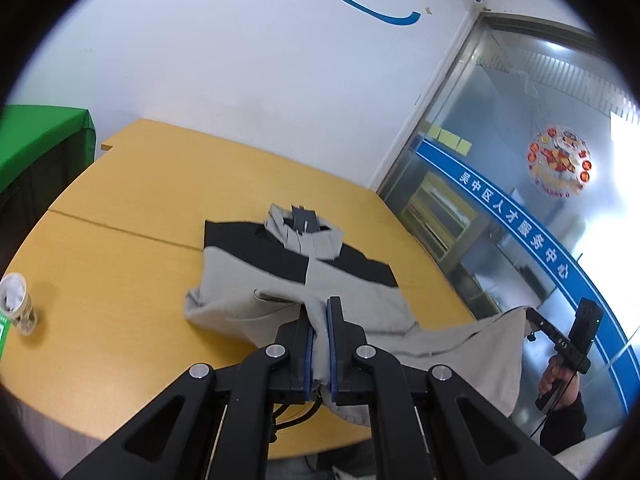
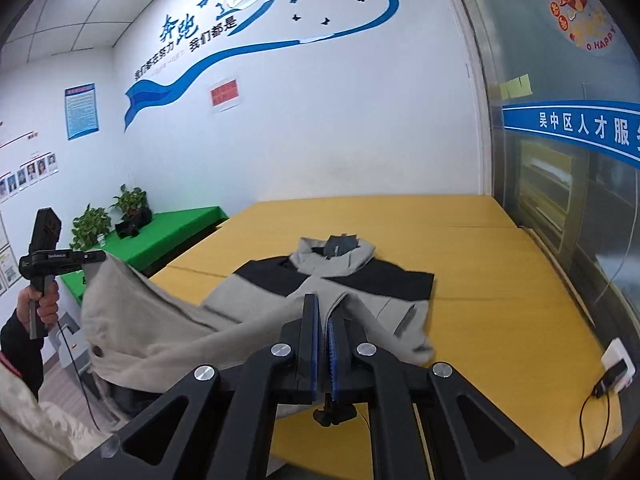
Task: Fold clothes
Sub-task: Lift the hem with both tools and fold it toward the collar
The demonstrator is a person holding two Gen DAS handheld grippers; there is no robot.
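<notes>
1. A grey and black hoodie [image 1: 296, 276] is laid on the yellow table [image 1: 120, 264], with its hood at the far side near the white wall [image 1: 248, 64].
2. The near grey edge of the hoodie is lifted off the table and is held up between two tools.
3. The left hand-held gripper [image 1: 319, 320] is clenched on the grey cloth, which is pinched between its blue pads [image 1: 331, 344].
4. The right hand-held gripper [image 2: 322, 320] is clenched on the grey cloth too, and the cloth is seen hanging from it over the table edge.
5. In the right wrist view, the left tool is gripped by a hand [image 2: 42, 304] in a dark sleeve.
6. A blue band [image 1: 520, 236] is stuck on the glass wall, and "吴中区人才服务中心" is written on it in white.
7. A round sticker [image 2: 576, 8] with "HAPPY" is seen on the glass.
8. Big blue words [image 2: 200, 28] "奔跑" and "我们都是" are painted on the wall.
9. A red notice [image 2: 225, 94] is taped there, but its writing is too blurred to read.
10. A paper cup [image 1: 18, 304] is stood at the left of the table.
</notes>
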